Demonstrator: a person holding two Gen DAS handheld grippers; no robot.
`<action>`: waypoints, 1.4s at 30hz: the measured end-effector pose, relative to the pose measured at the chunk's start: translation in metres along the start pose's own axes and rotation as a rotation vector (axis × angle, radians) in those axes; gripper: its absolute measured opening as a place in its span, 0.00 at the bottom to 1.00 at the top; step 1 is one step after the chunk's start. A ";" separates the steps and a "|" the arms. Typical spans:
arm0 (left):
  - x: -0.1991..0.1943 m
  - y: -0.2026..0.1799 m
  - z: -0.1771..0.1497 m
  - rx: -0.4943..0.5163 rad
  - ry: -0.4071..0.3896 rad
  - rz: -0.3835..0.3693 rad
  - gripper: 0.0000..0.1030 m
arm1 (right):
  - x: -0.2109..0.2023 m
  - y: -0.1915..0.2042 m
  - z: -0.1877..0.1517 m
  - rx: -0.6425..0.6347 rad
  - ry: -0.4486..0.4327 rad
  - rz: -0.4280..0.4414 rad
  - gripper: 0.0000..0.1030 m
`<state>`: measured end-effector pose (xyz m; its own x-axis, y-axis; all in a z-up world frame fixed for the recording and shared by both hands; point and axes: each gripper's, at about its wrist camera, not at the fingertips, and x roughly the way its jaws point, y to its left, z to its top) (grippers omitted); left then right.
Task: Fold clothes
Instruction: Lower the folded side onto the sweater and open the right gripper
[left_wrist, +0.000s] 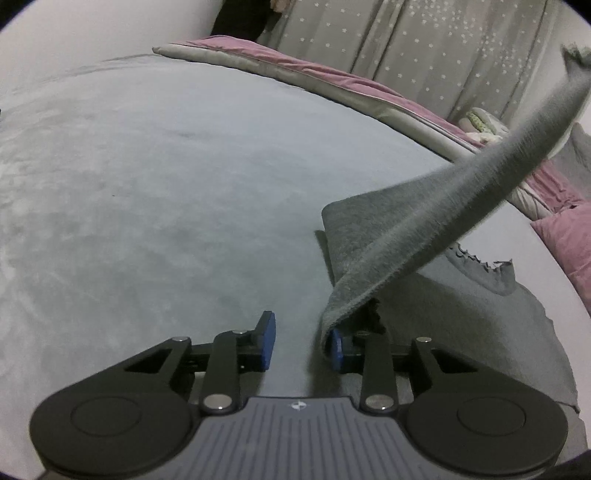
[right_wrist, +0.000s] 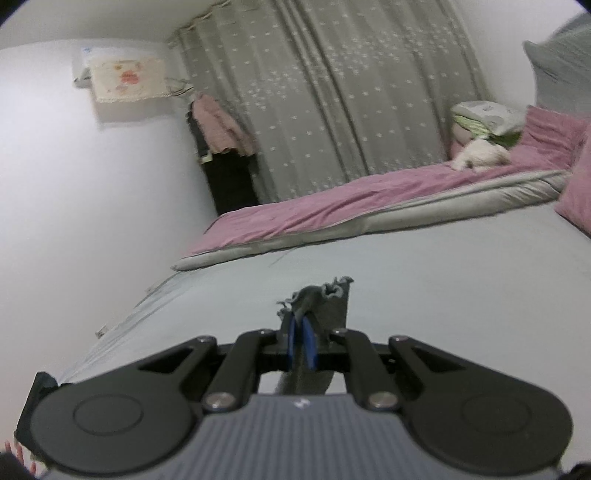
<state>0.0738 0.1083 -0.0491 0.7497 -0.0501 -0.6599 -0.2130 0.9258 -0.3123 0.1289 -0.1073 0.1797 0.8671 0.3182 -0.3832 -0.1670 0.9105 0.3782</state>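
A dark grey garment (left_wrist: 373, 236) with a frayed hem lies partly on the pale bed sheet (left_wrist: 147, 177). One strip of it rises diagonally to the upper right of the left wrist view. My left gripper (left_wrist: 303, 343) is open, and the cloth's lower edge drapes over its right finger (left_wrist: 337, 349) without being pinched. In the right wrist view my right gripper (right_wrist: 302, 341) is shut on a frayed corner of the grey garment (right_wrist: 325, 299), held above the bed; cloth hangs down between the blue pads.
A folded pink and grey quilt (right_wrist: 332, 218) lies along the far side of the bed, with pink pillows (left_wrist: 569, 236) at the right. A star-patterned grey curtain (right_wrist: 332, 92) hangs behind. Clothes hang on a dark rack (right_wrist: 221, 133) by the white wall.
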 end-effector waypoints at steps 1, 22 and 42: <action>-0.001 0.001 -0.001 0.010 0.002 -0.005 0.34 | -0.004 -0.013 -0.003 0.015 -0.001 -0.007 0.07; -0.021 0.008 0.010 0.304 0.187 -0.143 0.51 | -0.021 -0.234 -0.138 0.220 0.121 -0.121 0.07; -0.024 0.028 0.036 0.233 0.200 -0.209 0.50 | -0.022 -0.210 -0.138 0.099 0.196 -0.140 0.43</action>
<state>0.0721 0.1488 -0.0170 0.6198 -0.2979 -0.7260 0.0970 0.9472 -0.3058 0.0805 -0.2691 -0.0079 0.7693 0.2443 -0.5903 0.0038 0.9222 0.3867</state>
